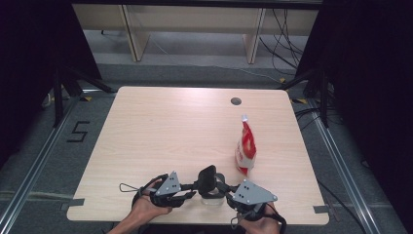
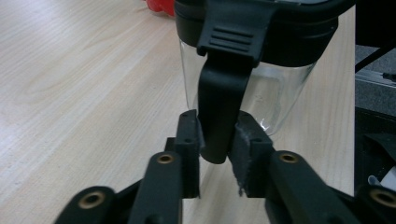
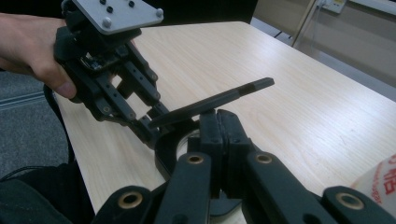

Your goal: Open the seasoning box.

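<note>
So here's where I'm at with the container job. Closest to me, near the front edge of the table, sits the clear container with its black lid, and both tools are on it. My left tongs are clamped on the side latch, the flap that hangs down from the lid, pads pressing it on both sides. My right tongs are squeezed together at the rim on the other side, and it looks like they're pinching part of the lid, though I can't tell exactly which bit. In the right gripper view the lid is already tipped up at an angle, so I'd say opening is partly done, not finished. The container looks empty to me. Further back to the right stands the red and white bag, upright, well apart, untouched. My guess is filling from it comes after.
</note>
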### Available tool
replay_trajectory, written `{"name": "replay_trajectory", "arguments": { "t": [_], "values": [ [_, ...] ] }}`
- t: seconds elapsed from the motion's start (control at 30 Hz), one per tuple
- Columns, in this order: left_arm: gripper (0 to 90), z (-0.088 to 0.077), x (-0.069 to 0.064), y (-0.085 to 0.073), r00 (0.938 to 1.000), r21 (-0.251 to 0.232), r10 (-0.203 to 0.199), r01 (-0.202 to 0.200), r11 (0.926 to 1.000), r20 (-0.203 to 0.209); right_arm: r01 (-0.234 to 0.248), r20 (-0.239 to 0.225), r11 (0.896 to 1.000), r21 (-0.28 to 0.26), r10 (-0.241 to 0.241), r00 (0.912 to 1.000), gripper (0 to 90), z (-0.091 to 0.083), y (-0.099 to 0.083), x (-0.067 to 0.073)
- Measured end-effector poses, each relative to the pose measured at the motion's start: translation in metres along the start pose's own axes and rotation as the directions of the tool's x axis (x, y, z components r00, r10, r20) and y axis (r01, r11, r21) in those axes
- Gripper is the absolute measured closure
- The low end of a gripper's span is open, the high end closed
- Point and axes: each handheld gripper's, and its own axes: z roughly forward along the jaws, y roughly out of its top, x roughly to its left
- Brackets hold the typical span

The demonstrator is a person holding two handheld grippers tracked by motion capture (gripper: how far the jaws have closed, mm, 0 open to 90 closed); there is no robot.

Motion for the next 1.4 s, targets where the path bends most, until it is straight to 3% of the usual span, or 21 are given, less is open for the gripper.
{"name": "replay_trajectory", "arguments": {
  "t": [0.07,0.17,0.3,0.47,0.57,0.6,0.63,0.7,0.87,1.0,1.3,1.33,1.4],
  "values": [
    [74.0,0.0,-0.001,0.001,1.0,0.006,0.003,-0.003,1.0,-0.005,0.028,0.005,1.0,-0.01,-0.028,0.9996,90.0,0.001,0.001,-0.001],
    [74.4,0.0,-0.003,0.001,0.9994,0.015,0.008,-0.007,0.9999,-0.034,-0.008,-0.001,1.0,-0.007,0.008,1.0,90.0,0.002,0.003,0.003],
    [74.5,-0.001,-0.003,0.002,0.9994,0.027,0.005,-0.005,0.9996,-0.035,0.012,-0.017,1.0,-0.013,-0.012,0.9998,90.0,0.005,0.007,0.004],
    [74.5,-0.001,-0.007,0.003,0.9976,0.03,-0.008,0.011,0.9995,-0.069,0.019,-0.017,1.0,-0.02,-0.019,0.9997,90.0,0.009,0.014,0.009],
    [74.5,-0.001,-0.01,0.003,0.9971,0.033,-0.028,0.03,0.999,-0.07,0.029,-0.028,0.999,-0.023,-0.029,0.9992,90.0,0.013,0.019,0.012],
    [74.5,-0.001,-0.01,0.003,0.9974,0.034,-0.029,0.031,0.9989,-0.065,0.055,-0.027,0.998,-0.029,-0.056,0.998,90.0,0.014,0.021,0.011],
    [74.6,0.0,-0.011,0.003,0.9962,0.029,-0.031,0.033,0.999,-0.082,0.031,-0.035,0.999,-0.024,-0.032,0.9989,90.0,0.015,0.022,0.013],
    [74.6,-0.002,-0.01,0.004,0.9967,0.054,-0.018,0.022,0.9983,-0.079,0.042,-0.039,0.999,-0.026,-0.043,0.9983,90.0,0.018,0.025,0.015],
    [74.6,0.0,-0.013,0.004,0.9949,0.029,-0.034,0.037,0.9989,-0.095,0.054,-0.053,0.998,-0.021,-0.055,0.9971,90.0,0.023,0.03,0.019],
    [74.6,-0.002,-0.012,0.005,0.9952,0.065,-0.014,0.021,0.9977,-0.097,0.049,-0.063,0.999,-0.023,-0.05,0.9968,90.0,0.027,0.033,0.022],
    [74.6,0.0,-0.014,0.004,0.9921,0.04,-0.037,0.042,0.9983,-0.12,0.057,-0.076,0.998,-0.026,-0.059,0.9954,90.0,0.031,0.035,0.024],
    [74.7,-0.003,-0.013,0.005,0.9947,0.07,-0.006,0.014,0.9974,-0.102,0.051,-0.073,0.998,-0.025,-0.052,0.9959,90.0,0.031,0.036,0.025],
    [74.7,-0.003,-0.013,0.005,0.995,0.072,-0.017,0.024,0.9971,-0.099,0.062,-0.072,0.998,-0.023,-0.064,0.9954,90.0,0.033,0.037,0.026]
  ]
}}
